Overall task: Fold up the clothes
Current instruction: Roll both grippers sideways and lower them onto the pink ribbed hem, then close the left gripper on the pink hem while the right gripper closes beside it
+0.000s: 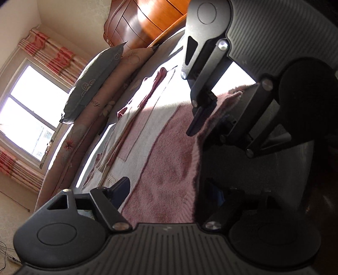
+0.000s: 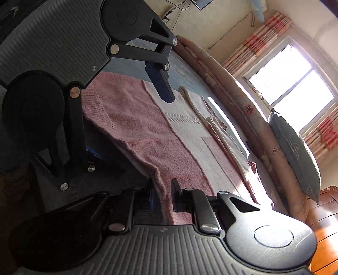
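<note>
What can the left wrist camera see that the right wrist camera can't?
Only the left wrist view shows loose wires in its bottom corner. Only the right wrist view shows a dark screen up on the wall and a blue thing hanging near it. Both show the pink sweater, the grey pillow, the window, the striped curtains, the left gripper open around the sweater's edge, and the right gripper pinching it.

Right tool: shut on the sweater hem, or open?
Shut on it: the right tool has its fingers close together, with the pink sweater hem pinched between them.
</note>
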Motion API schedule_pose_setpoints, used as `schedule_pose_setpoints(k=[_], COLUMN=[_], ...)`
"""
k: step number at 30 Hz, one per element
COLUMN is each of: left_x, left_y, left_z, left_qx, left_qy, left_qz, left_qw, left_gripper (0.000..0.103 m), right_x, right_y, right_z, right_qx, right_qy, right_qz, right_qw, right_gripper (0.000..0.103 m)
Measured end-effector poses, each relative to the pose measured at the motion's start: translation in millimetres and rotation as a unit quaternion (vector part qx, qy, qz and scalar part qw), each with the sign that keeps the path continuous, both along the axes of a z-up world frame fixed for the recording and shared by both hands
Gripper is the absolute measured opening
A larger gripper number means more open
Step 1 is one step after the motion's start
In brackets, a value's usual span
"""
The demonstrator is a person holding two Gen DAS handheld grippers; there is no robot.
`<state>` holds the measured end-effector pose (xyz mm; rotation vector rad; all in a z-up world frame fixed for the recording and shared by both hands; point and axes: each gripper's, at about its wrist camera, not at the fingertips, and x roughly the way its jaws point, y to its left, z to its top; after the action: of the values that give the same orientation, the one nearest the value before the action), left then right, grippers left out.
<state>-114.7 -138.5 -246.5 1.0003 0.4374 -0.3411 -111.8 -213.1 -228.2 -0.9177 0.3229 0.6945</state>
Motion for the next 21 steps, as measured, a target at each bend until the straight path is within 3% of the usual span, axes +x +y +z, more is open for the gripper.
schedule_pose_setpoints(k=[5,9,12,14,17,20,21], left_x=[0,-1,6,7,7,7,7], left_y=[4,2,1,1,1,2,2], left_z=[-7,-18,-19,-17,-14,-12,-11], left_qx=[0.056,0.119,0.116,0.107,0.095,0.089,0.088], left_qy=[-0.013,-0.041,-0.032,-0.031,-0.031,-0.032,-0.033], left_qz=[-0.007,-0.018,-0.003,0.004,0.011,0.014,0.016], left_qw=[0.9983,0.9919,0.9927,0.9938,0.9949,0.9954,0.9955], left_gripper=[0.064,0.052,0.038,0.037,0.037,0.035,0.035], right_x=[0,0,1,2,2,2,1], right_y=[-3,-4,-3,-4,-7,-17,-21], right_z=[11,13,10,5,-6,-18,-20], right_qx=[0.018,0.028,0.03,0.029,0.014,-0.007,-0.008], right_qy=[0.002,0.001,0.002,0.0,-0.018,-0.033,-0.041], right_qz=[-0.005,-0.01,-0.014,-0.023,-0.048,-0.074,-0.083], right_qw=[1.0,1.0,0.999,0.999,0.999,0.997,0.996], right_gripper=[0.017,0.017,0.018,0.024,0.041,0.044,0.05])
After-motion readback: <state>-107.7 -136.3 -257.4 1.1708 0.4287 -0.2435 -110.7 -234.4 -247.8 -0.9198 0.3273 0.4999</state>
